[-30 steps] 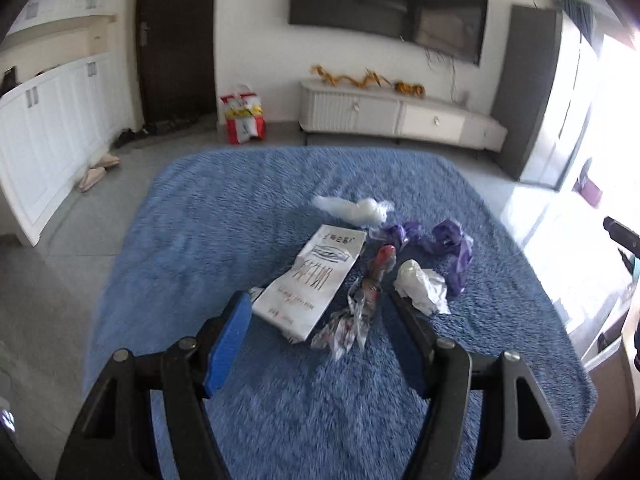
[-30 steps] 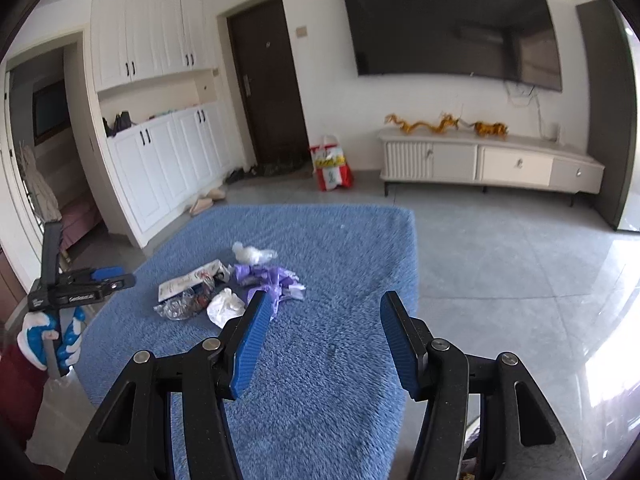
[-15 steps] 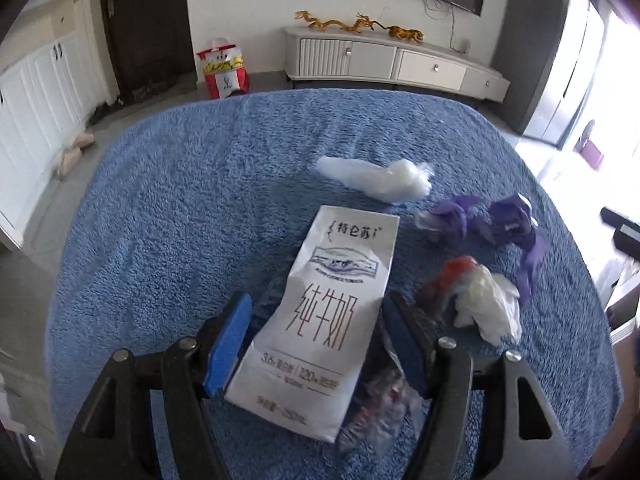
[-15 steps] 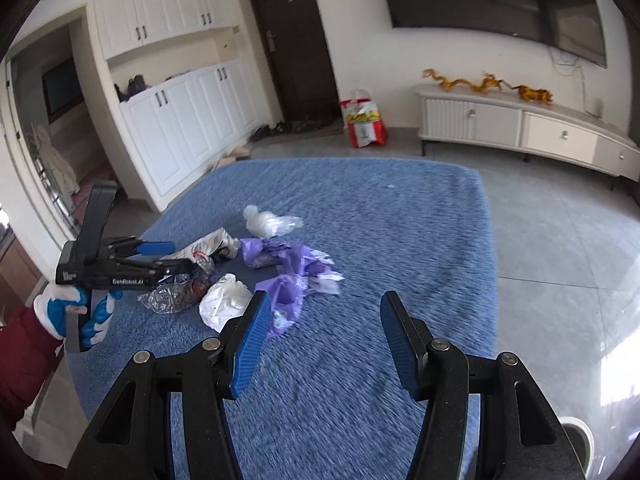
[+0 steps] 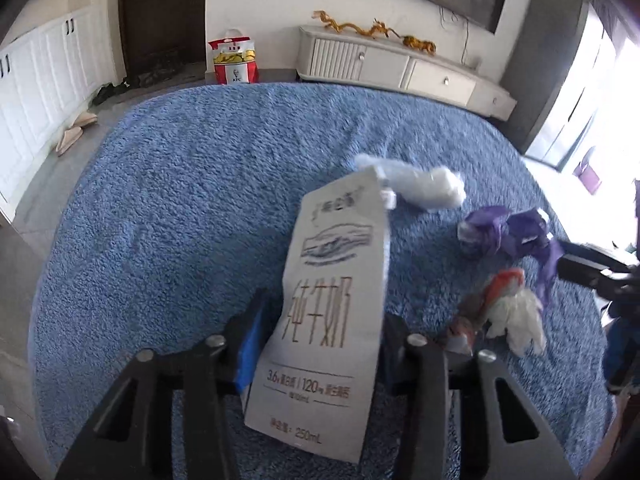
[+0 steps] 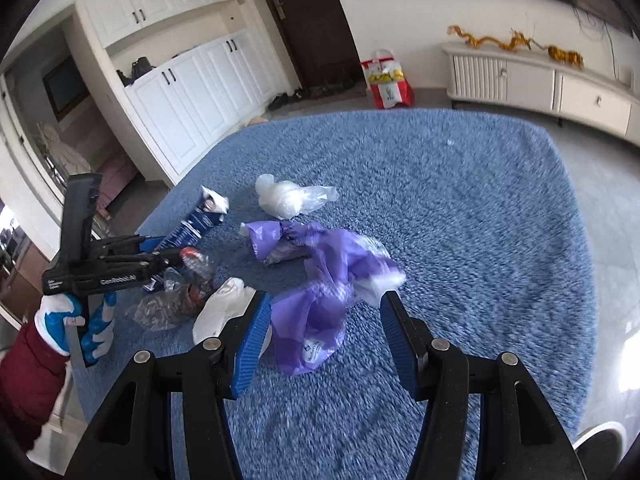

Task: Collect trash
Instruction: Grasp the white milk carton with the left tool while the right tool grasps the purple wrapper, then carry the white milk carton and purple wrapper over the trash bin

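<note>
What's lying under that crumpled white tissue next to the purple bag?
The white tissue rests partly on the blue rug and partly against a clear crumpled wrapper. The right gripper finger covers its near edge, so anything beneath there cannot be seen.

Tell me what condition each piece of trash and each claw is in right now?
milk carton: empty-looking, flattened, clamped and tilted up.
left claw: just closed on the milk carton.
right claw: open, straddling the purple plastic bag.
purple plastic bag: crumpled, on the rug.
white plastic bag: bunched, untouched.
white tissue: crumpled.
</note>
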